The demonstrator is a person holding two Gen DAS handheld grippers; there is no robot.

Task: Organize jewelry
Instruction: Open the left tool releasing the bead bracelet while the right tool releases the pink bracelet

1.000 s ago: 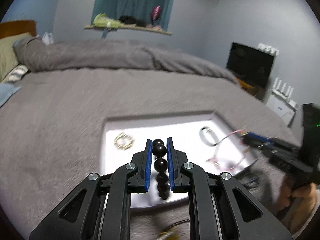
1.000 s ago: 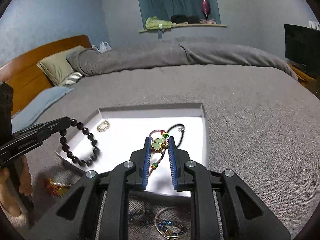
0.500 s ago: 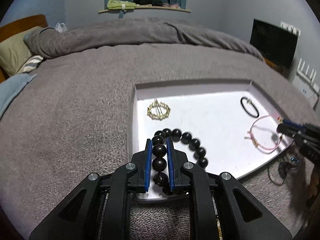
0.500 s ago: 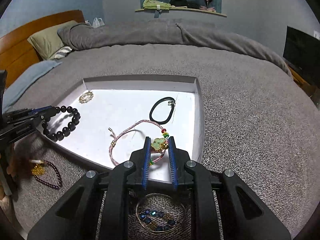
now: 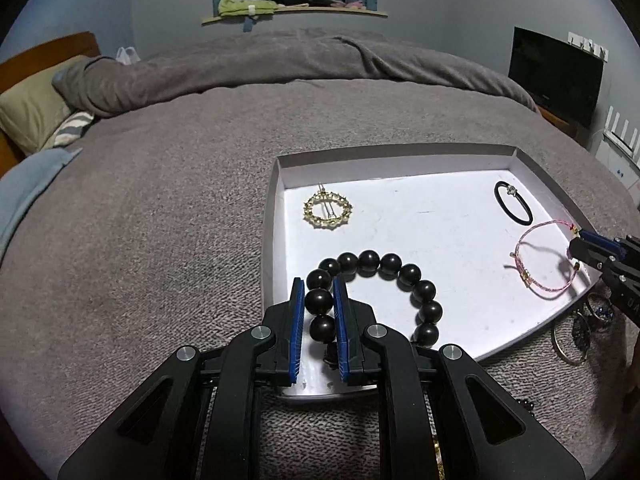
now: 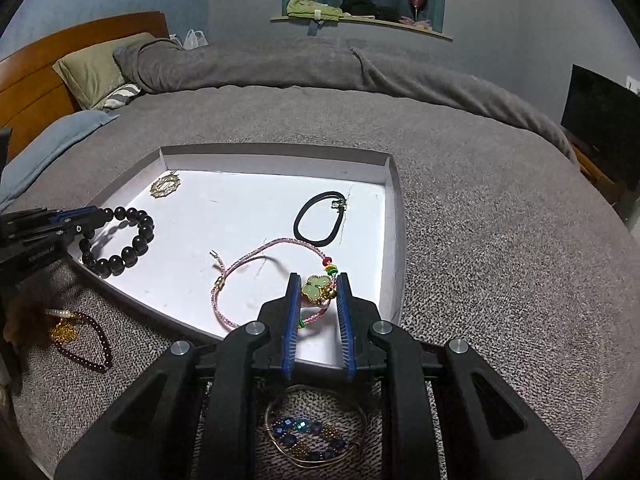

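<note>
- Jaws of the left gripper (image 5: 318,300) pinch a bead of the dark bead bracelet (image 5: 404,276) between the blue pads; the rest of the strand curves out to the right and lies on the white tray floor.
- Right gripper (image 6: 318,294) — jaws pressed on the green charm (image 6: 314,289) of the pink cord bracelet (image 6: 240,264); the cord loops away to the left across the tray floor.
- Both held pieces sit at the near side of the white tray (image 6: 394,200), the beads at its left corner, the pink cord towards its right wall.
- Farther in: black hair tie (image 6: 318,220) near the right wall, lying flat, just beyond the pink cord.
- Gold ring-shaped clip (image 5: 328,212) near the far left corner of the tray, well apart from the beads.
- Outside the tray, on the grey blanket (image 6: 500,240): a thin bangle with blue stones (image 6: 316,436) under the right gripper; a dark red bead string (image 6: 94,340) with a gold piece (image 6: 64,330) beside it, near the tray's left corner.
- Beyond — green pillow (image 6: 92,70) and wooden headboard (image 6: 36,80) at far left, a dark screen (image 5: 556,68) at right.
</note>
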